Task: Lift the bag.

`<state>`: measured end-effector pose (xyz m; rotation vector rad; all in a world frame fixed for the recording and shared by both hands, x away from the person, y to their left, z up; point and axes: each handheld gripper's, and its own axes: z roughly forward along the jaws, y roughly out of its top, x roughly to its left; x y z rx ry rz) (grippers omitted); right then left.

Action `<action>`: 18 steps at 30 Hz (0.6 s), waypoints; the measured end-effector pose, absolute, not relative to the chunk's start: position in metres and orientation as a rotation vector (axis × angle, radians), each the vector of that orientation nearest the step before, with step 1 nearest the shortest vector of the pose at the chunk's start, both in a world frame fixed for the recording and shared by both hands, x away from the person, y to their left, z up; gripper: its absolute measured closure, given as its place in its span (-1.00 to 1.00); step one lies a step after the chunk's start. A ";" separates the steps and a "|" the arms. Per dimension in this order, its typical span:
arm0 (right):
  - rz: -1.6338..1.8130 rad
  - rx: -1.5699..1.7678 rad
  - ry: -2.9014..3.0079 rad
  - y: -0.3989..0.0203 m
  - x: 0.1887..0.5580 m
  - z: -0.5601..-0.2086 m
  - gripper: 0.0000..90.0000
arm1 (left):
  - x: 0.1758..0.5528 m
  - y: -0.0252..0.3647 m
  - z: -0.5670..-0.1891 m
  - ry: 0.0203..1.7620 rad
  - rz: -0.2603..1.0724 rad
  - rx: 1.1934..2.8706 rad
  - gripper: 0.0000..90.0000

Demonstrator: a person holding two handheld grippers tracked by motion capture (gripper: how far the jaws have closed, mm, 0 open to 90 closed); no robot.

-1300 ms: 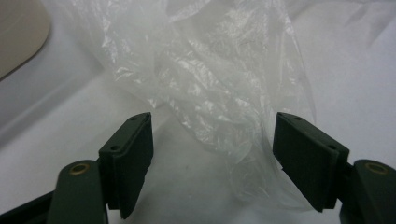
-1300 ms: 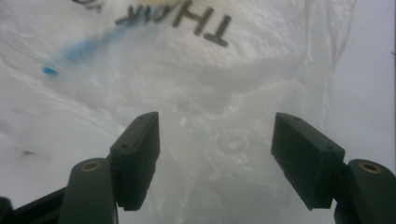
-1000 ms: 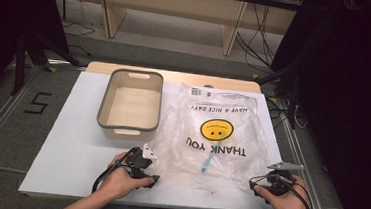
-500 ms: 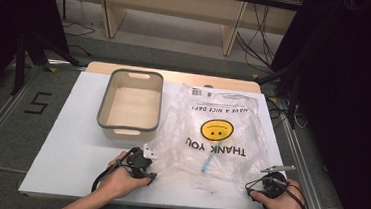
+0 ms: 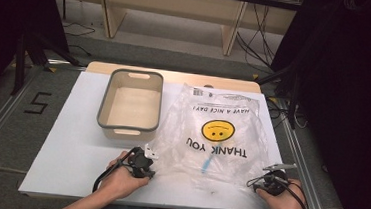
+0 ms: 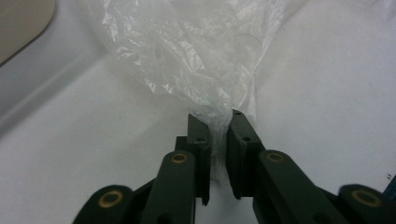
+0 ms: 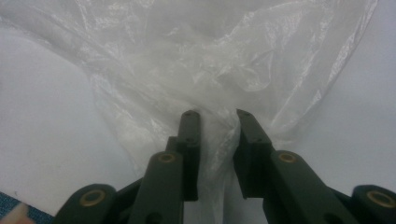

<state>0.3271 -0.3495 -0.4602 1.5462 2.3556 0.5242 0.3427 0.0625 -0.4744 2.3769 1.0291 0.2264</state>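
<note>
A clear plastic bag (image 5: 216, 132) printed with a yellow smiley and "THANK YOU" lies flat on the white table (image 5: 70, 145). A small blue item (image 5: 208, 162) shows through the film. My left gripper (image 5: 153, 157) sits at the bag's near left corner. Its jaws have just been closing, and in the left gripper view this left gripper (image 6: 217, 119) pinches a bunch of the bag (image 6: 187, 56). My right gripper (image 5: 264, 177) is at the near right corner. Its jaws have also just been closing, and the right gripper (image 7: 215, 114) squeezes gathered film of the bag (image 7: 210, 60), with its jaws a little wider apart.
An empty beige bin with a grey rim (image 5: 103, 110) stands left of the bag, just beyond my left hand. Bare table lies left of the bin. The table's near edge runs close under both hands, and shelving legs and cables sit on the floor beyond the far edge.
Both hands stay at the bag's near corners. The high view shows no clear shift of the bag or the bin.
</note>
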 end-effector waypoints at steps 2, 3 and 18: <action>0.535 1.554 2.351 -0.350 0.327 -0.460 0.74 | 0.343 0.063 -0.474 1.025 0.217 2.376 0.88; 0.542 1.557 2.350 -0.350 0.328 -0.461 0.77 | 0.343 0.063 -0.475 1.022 0.214 2.375 0.91; 0.594 1.585 2.319 -0.354 0.329 -0.461 1.00 | 0.340 0.061 -0.464 0.856 0.243 2.344 0.99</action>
